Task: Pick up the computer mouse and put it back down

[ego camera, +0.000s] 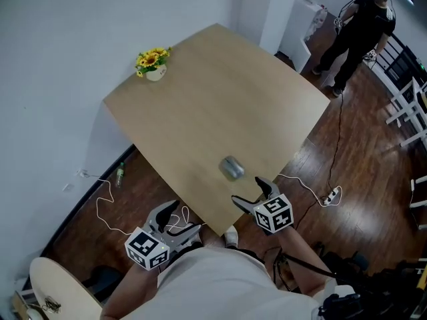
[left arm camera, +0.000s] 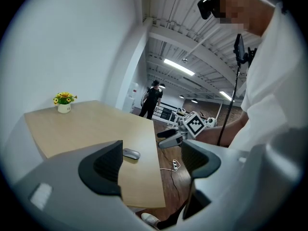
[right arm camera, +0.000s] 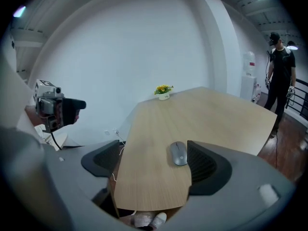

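A grey computer mouse [ego camera: 231, 167] lies flat on the light wooden table [ego camera: 220, 92], close to its near corner. My right gripper [ego camera: 252, 191] hangs above the table edge just on the near side of the mouse, open, with nothing between its fingers. In the right gripper view the mouse [right arm camera: 178, 153] rests on the wood next to the right pad, apart from my right gripper [right arm camera: 151, 165]. My left gripper [ego camera: 175, 220] is off the table at the lower left, open and empty. The left gripper view shows the mouse [left arm camera: 131, 153] beyond the left gripper [left arm camera: 151, 165].
A small pot of yellow flowers [ego camera: 153, 64] stands at the table's far left corner. A person in black [ego camera: 360, 29] stands on the wooden floor at the upper right. A power strip with its cable [ego camera: 331, 195] lies on the floor right of the table.
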Action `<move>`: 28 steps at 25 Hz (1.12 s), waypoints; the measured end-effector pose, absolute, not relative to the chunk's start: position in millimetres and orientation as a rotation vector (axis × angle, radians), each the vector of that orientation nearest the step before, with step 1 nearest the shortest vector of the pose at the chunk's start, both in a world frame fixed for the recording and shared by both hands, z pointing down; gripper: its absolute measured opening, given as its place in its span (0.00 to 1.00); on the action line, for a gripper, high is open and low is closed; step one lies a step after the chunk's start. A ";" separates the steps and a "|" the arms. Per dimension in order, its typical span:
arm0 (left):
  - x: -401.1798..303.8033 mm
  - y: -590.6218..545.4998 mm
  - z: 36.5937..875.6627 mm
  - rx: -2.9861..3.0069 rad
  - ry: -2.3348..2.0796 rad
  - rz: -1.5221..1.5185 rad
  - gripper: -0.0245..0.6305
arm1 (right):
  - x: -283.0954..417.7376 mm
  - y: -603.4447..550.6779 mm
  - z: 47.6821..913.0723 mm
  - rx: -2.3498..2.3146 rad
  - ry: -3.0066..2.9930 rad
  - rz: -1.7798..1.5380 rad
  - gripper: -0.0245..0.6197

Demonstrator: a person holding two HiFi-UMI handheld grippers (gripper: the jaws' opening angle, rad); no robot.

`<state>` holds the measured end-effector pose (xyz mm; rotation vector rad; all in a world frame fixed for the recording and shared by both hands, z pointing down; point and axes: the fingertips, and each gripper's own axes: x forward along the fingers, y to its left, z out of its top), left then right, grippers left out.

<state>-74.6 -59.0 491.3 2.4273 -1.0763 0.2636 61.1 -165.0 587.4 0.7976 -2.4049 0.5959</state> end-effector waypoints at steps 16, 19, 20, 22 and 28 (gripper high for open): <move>-55.1 -54.3 487.8 2.464 -1.039 0.292 0.58 | 86.3 -108.7 551.1 0.809 -2.410 0.539 0.69; -54.7 -52.8 487.4 2.460 -1.048 0.293 0.58 | 84.2 -105.1 549.3 0.789 -2.407 0.530 0.69; -54.1 -51.9 487.3 2.462 -1.048 0.292 0.58 | 84.2 -103.7 548.3 0.785 -2.407 0.527 0.69; -52.8 -49.7 486.7 2.462 -1.050 0.289 0.58 | 84.8 -101.5 545.9 0.784 -2.409 0.521 0.69; -52.4 -44.5 484.5 2.462 -1.061 0.288 0.58 | 85.4 -97.1 539.9 0.783 -2.417 0.516 0.68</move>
